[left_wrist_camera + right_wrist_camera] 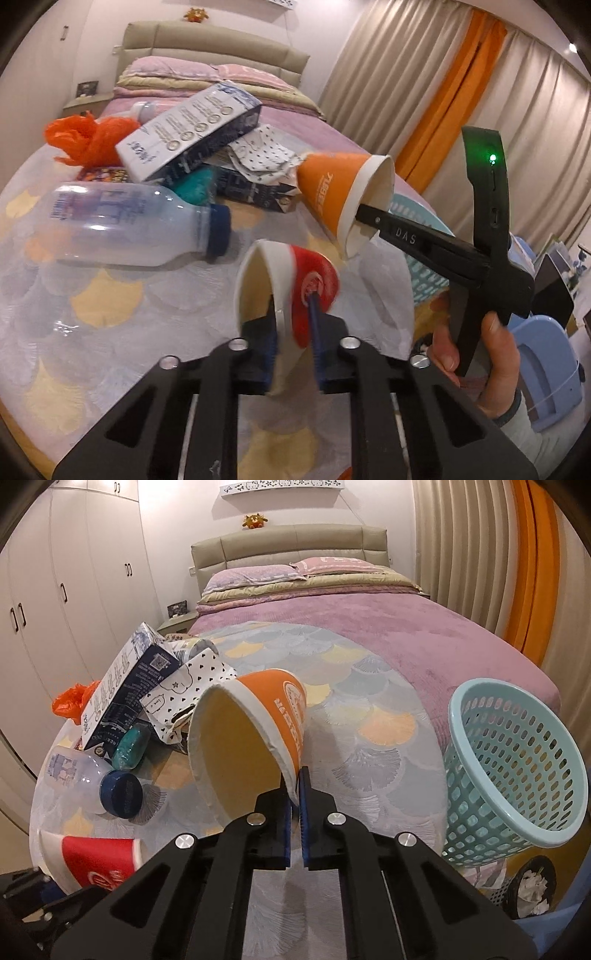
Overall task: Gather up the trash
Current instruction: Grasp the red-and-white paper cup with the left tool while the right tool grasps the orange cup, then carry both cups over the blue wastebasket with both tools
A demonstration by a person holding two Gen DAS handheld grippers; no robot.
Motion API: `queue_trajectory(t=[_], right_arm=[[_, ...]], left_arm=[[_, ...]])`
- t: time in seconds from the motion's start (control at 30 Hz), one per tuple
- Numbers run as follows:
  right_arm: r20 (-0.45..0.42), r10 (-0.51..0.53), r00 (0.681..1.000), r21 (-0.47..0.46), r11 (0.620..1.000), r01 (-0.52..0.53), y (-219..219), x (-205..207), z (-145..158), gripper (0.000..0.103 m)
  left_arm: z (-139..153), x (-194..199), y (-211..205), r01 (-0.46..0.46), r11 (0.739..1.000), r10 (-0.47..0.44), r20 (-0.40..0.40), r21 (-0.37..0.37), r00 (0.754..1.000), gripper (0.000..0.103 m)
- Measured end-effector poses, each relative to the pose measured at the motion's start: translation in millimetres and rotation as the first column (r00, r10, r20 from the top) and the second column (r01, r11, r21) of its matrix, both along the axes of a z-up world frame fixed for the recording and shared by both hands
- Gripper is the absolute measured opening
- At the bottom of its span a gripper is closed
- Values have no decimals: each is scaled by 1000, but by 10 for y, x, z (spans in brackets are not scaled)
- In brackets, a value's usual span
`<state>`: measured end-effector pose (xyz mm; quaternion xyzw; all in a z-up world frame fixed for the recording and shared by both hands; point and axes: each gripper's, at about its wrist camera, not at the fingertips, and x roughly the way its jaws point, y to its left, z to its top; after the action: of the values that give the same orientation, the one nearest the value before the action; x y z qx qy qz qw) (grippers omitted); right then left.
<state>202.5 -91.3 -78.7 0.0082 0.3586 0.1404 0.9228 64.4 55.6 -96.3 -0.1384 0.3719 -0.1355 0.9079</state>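
Observation:
My left gripper [293, 325] is shut on the rim of a red paper cup [295, 291], held above the patterned bed cover; the cup also shows in the right wrist view [96, 860]. My right gripper [294, 794] is shut on the rim of an orange paper cup [258, 731], lifted above the bed; the same cup shows in the left wrist view [340, 188]. A pale blue mesh basket [517, 775] stands tilted at the right edge of the bed, right of my right gripper.
A trash pile lies on the bed's left: a clear bottle with blue cap [136, 229], a blue-white carton [188, 133], an orange plastic bag [88, 136], a heart-patterned wrapper [188, 698], a teal item [129, 746]. A black bin [532, 890] stands on the floor below the basket.

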Motion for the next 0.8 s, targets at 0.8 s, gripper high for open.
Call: queue_trajectory(t=[0.8], right_arm=[[105, -281, 954, 175, 950, 260, -1641, -130, 658, 2]], left_arm=[[749, 727, -1168, 200, 975, -214, 172, 93, 962, 1]])
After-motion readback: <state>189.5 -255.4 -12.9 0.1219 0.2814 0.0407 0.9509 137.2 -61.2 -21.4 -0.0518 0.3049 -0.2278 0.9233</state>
